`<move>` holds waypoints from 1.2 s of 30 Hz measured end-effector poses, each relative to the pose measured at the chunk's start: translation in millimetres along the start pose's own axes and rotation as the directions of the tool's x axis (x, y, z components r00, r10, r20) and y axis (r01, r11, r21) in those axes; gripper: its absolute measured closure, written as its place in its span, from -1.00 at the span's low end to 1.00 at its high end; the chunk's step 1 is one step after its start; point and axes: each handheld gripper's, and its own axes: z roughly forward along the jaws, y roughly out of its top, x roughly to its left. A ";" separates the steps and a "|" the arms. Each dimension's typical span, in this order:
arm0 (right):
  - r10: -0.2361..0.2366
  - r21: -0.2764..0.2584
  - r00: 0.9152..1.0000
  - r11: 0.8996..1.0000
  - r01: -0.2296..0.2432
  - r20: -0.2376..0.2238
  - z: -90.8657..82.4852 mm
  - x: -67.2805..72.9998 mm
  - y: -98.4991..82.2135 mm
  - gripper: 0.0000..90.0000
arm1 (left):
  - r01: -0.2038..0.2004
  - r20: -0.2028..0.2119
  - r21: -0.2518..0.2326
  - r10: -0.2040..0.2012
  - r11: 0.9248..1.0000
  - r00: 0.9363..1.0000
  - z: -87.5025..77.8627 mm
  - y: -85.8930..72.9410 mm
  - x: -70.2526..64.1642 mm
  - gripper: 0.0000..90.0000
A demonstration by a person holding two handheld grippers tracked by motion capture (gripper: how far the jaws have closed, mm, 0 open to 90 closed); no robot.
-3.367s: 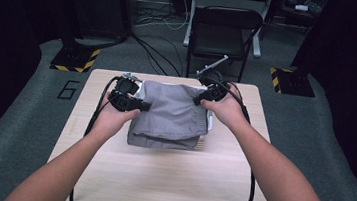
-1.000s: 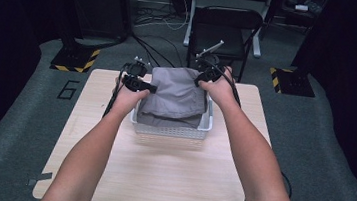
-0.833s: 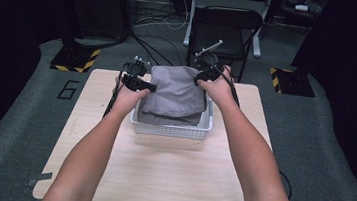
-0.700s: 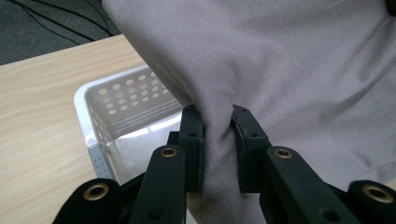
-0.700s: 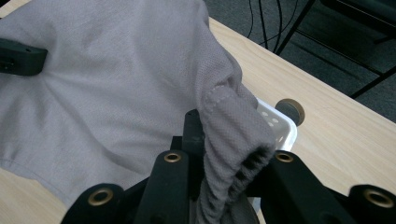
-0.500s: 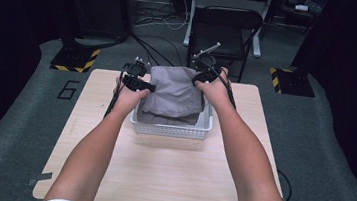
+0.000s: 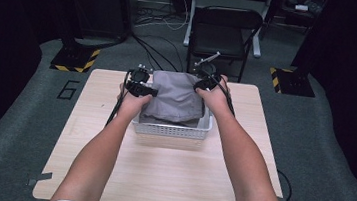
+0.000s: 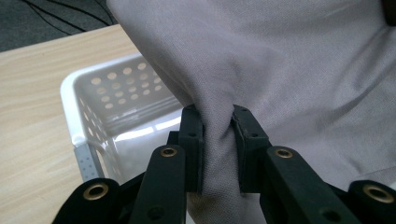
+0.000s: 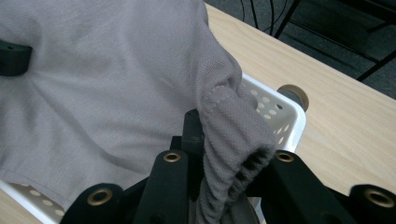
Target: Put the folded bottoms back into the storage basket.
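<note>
A folded grey cloth [image 7: 175, 98] hangs between both grippers over a white perforated basket [image 7: 171, 129] at the table's far middle. My left gripper [image 7: 143, 91] is shut on the cloth's left edge, with grey cloth [image 8: 261, 70] pinched between its jaws above the basket's corner [image 8: 84, 88]. My right gripper [image 7: 203, 84] is shut on the cloth's right edge, where a bunched hem [image 9: 233, 126] sits between its jaws above the basket rim [image 9: 285, 112]. The cloth's lower part rests inside the basket.
The basket stands on a light wooden table [image 7: 158, 174]. A black folding chair [image 7: 224, 30] and cables lie on the floor beyond the far edge. A round brown object [image 9: 292, 95] sits just past the basket's corner.
Both grippers carried the cloth from above the table away from the person and over the basket; in the last second it sank slightly into the basket.
</note>
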 end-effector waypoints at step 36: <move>-0.006 0.034 1.000 0.999 0.006 0.000 31.5 9.1 -20.3 0.63 | 0.027 -0.011 0.027 -0.027 0.999 1.000 19.4 -23.7 0.5 0.69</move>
